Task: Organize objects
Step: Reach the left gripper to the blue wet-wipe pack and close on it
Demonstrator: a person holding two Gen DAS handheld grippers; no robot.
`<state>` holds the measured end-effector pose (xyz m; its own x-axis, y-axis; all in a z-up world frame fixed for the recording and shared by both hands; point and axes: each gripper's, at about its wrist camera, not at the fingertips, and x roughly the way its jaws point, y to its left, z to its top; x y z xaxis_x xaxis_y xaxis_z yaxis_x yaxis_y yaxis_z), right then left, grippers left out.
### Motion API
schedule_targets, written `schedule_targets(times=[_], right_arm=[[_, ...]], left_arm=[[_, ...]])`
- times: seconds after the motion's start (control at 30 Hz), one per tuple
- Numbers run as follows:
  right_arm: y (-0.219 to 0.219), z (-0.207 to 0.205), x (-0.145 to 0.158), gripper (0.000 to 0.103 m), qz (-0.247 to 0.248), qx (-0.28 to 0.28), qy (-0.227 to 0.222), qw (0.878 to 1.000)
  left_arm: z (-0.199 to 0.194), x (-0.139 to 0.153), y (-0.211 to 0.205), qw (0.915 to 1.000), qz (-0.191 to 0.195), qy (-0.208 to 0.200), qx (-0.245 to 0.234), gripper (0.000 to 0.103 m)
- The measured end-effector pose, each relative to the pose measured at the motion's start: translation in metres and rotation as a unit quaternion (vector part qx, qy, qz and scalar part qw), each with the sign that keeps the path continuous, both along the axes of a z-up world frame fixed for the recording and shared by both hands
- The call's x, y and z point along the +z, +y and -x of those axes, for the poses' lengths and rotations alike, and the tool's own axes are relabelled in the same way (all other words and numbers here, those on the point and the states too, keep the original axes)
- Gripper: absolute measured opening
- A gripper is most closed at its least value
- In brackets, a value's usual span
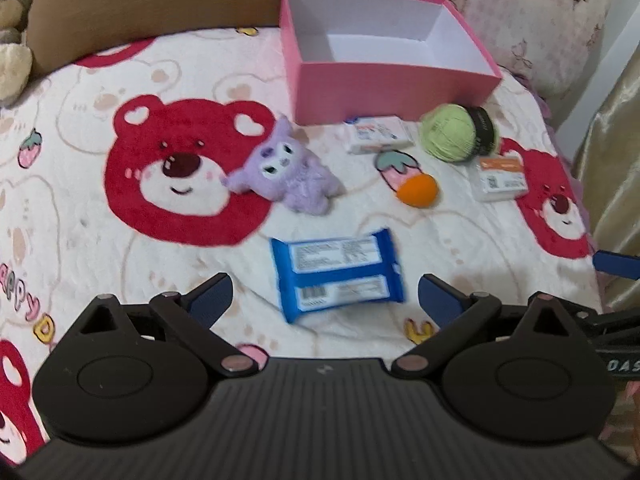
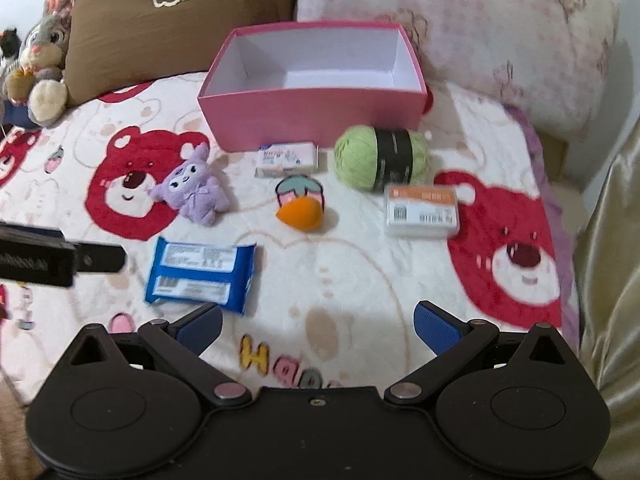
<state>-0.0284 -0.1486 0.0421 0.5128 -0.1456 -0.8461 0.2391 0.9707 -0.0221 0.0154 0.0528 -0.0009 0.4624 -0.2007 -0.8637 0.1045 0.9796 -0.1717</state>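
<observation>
Both sets of fingers are spread wide and hold nothing. My left gripper (image 1: pixel 324 300) hovers over the near edge of the bed (image 1: pixel 80 240), with the blue wipes pack (image 1: pixel 338 274) lying flat between its fingers' line of approach; I judge this the first item to take. My right gripper (image 2: pixel 318 326) hangs over bare blanket, clear of all items.

Container: the pink box (image 2: pixel 312 120) sits at the far edge of the bed against the pillows, open side up, white interior empty. Its position gives both grippers a straight forward reach.

Items still outside the box, spread apart so that each can be gripped singly:
- purple plush (image 2: pixel 194 192)
- small white packet (image 2: pixel 286 160), just beside the box wall
- green yarn ball (image 2: pixel 382 158)
- orange sponge (image 2: pixel 300 214)
- clear plastic case (image 2: pixel 420 210)

No item is sorted yet
</observation>
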Motion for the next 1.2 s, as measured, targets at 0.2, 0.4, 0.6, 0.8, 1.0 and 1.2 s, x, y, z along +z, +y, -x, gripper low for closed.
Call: schedule_targets(times=[0.2, 0.4, 0.6, 0.8, 1.0, 1.2], right_arm=[[0.017, -0.026, -0.033, 0.103, -0.021, 0.052, -0.013, 0.998], [0.039, -0.042, -0.061, 0.101, -0.033, 0.101, -0.001, 0.994], [0.034, -0.067, -0.088, 0.1, -0.104, 0.103, 0.014, 0.989], [0.031, -0.085, -0.112, 0.1, -0.134, 0.08, 0.024, 0.987], [0.025, -0.089, -0.131, 0.096, -0.143, 0.066, 0.031, 0.987], [0.019, -0.089, -0.138, 0.087, -0.149, 0.053, 0.034, 0.987]], left_arm=[[-0.009, -0.021, 0.012, 0.9999, 0.005, -0.006, -0.01, 0.099], [-0.02, -0.052, 0.02, 0.9996, 0.024, 0.015, 0.0, 0.091], [-0.032, -0.082, 0.029, 0.9982, 0.052, 0.026, 0.009, 0.085], [-0.04, -0.104, 0.035, 0.9942, 0.101, 0.021, 0.03, 0.083], [-0.045, -0.122, 0.029, 0.9914, 0.12, 0.041, 0.034, 0.054], [-0.044, -0.134, 0.023, 0.9913, 0.114, 0.047, 0.047, 0.046]])
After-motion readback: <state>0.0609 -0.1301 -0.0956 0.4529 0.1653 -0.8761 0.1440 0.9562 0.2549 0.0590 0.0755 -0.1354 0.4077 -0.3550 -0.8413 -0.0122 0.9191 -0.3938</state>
